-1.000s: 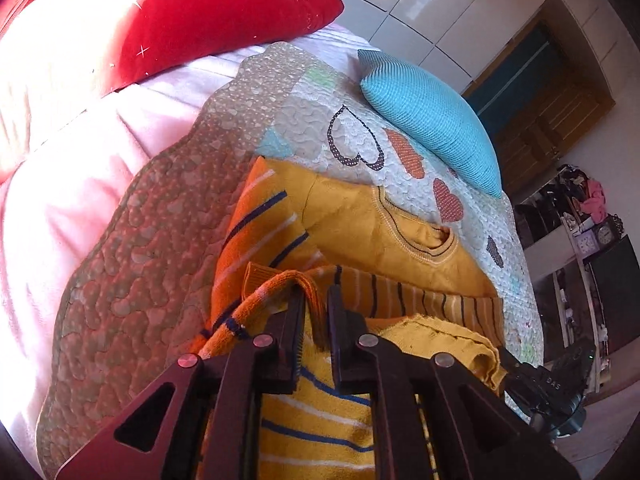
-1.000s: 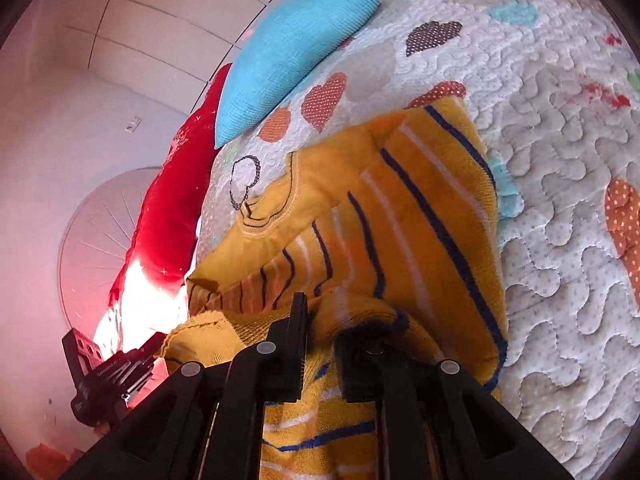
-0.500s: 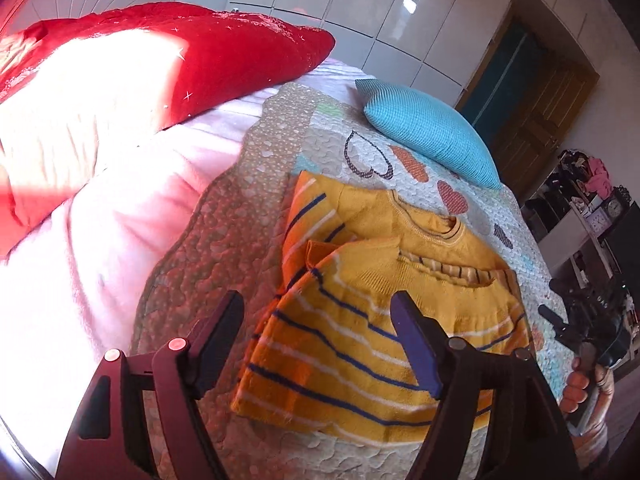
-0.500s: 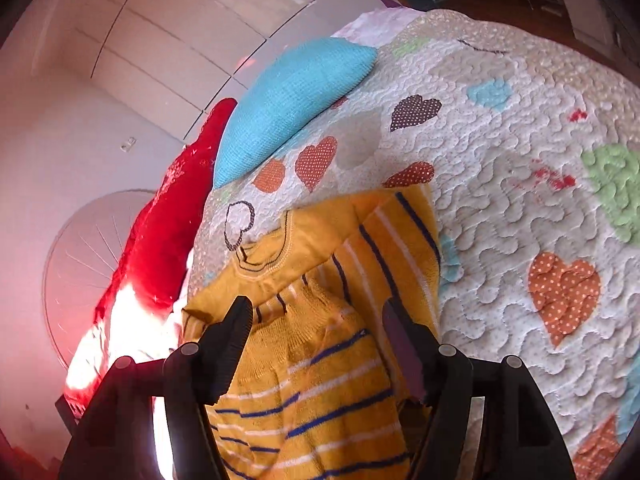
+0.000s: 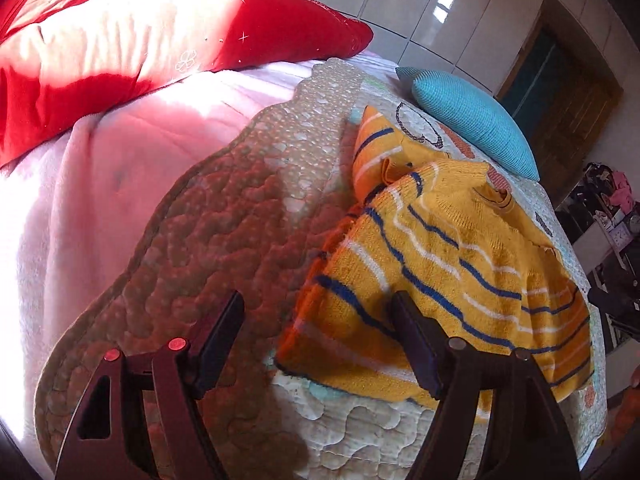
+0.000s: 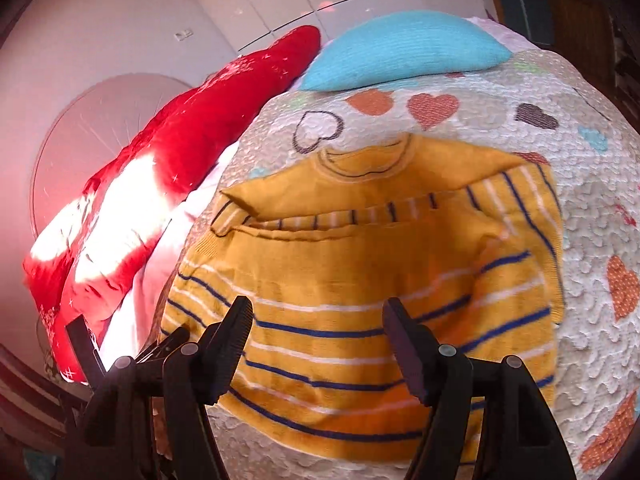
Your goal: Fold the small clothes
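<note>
Both tools are sitting released with nothing between the fingers: left gripper is hanging above the near-left corner of the sweater, jaws spread wide; right gripper is hovering over the sweater's striped lower half, jaws equally wide. The yellow striped sweater is lying on the heart-print quilt, bottom half doubled up over the chest so the hem is running just below the neckline, with a sleeve tucked across underneath. Blue cushion is resting beyond the collar, red pillow is lying off to the left on the pink blanket. My read: one fold is looking done and the garment is probably needing another fold or a tidy-up. Risks from here: the folded layer is looking loose and puffy in the left view, with a corner standing up near the collar, so a grip that is taking only the top ply would be peeling that fold back open. The left sleeve edge is poking out past the body, so a sideways fold would be leaving it sticking out or bunching. The quilt is soft and bumpy, so fingers pressing down could be pinching quilt fabric along with the knit and dragging the whole stack. Uneven pull between the two grippers would be skewing the stripes.
</note>
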